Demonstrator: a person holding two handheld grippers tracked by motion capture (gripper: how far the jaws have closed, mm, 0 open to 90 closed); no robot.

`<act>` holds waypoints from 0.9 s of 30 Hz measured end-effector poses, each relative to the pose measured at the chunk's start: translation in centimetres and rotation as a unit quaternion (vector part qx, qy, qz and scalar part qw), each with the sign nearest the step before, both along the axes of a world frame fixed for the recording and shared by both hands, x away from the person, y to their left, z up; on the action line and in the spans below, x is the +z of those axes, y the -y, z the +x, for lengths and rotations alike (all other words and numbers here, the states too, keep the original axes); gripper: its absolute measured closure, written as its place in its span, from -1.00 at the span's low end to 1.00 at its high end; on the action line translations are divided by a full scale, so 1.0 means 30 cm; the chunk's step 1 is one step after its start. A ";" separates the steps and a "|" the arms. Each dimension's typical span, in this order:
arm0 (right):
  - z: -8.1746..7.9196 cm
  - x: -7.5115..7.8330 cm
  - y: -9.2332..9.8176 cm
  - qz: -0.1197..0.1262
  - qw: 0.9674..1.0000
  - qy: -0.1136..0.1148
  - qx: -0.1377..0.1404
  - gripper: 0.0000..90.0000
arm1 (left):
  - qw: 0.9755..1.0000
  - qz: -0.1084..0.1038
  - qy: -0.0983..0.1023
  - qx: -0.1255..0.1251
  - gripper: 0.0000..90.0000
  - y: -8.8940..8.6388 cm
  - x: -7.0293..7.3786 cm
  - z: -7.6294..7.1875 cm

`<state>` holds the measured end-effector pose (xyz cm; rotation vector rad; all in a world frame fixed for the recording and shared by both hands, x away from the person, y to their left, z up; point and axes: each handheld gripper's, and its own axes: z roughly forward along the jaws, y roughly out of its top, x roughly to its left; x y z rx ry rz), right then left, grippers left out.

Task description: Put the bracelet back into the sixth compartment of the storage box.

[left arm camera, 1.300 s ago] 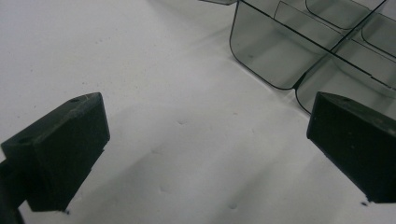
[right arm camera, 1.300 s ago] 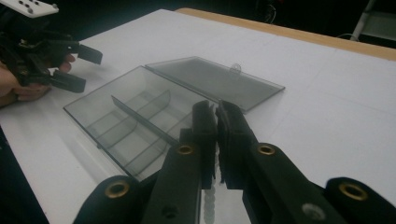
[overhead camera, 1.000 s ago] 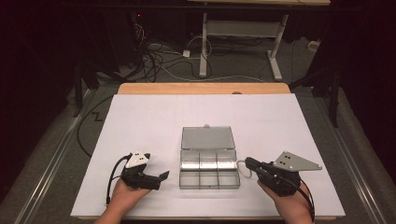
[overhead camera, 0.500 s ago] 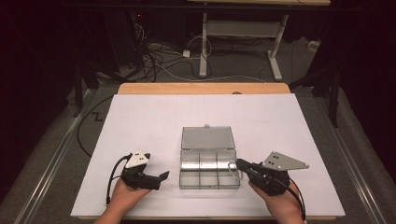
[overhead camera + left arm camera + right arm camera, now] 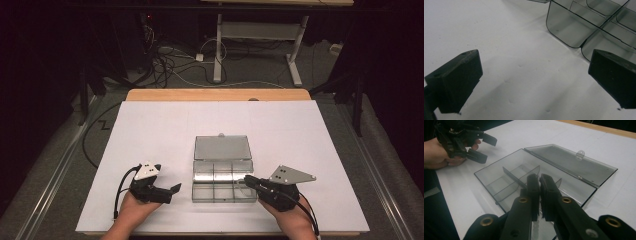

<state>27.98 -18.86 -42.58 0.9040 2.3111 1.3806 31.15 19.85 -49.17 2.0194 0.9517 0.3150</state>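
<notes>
A clear plastic compartment box (image 5: 222, 181) sits in the near middle of the white table sheet (image 5: 150, 130). Its lid (image 5: 221, 148) lies open and flat toward the back. I see nothing in its compartments. My right gripper (image 5: 246, 178) is shut with nothing between its jaws, and its tips reach over the box's right near compartment. In the right gripper view the closed tips (image 5: 539, 178) hang above the dividers (image 5: 514, 178), with the lid (image 5: 571, 162) beyond. My left gripper (image 5: 170, 193) rests left of the box, open. In the left gripper view the open jaws (image 5: 534, 77) stand wide over bare sheet, short of the box corner (image 5: 571, 27).
The table's wooden back edge (image 5: 215, 94) lies beyond the sheet. Cables (image 5: 170, 60) and a desk frame (image 5: 260, 35) stand on the dark floor behind. The person's other hand with the left gripper (image 5: 471, 142) appears across the box in the right gripper view.
My right gripper has moved left and slightly down, bringing its shut tips from beside the box to over its right near part. The left gripper has stayed put.
</notes>
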 end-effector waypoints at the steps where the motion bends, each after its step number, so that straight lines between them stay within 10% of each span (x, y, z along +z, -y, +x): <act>1: -0.001 -0.003 -0.003 0.000 1.000 -0.002 0.000 0.94 | 1.000 0.000 0.000 0.000 -1.00 0.000 0.000 0.000; 27: 0.007 -0.081 -0.010 -0.025 0.999 -0.035 0.004 0.93 | 1.000 0.000 0.000 -0.002 -1.00 0.000 0.000 0.000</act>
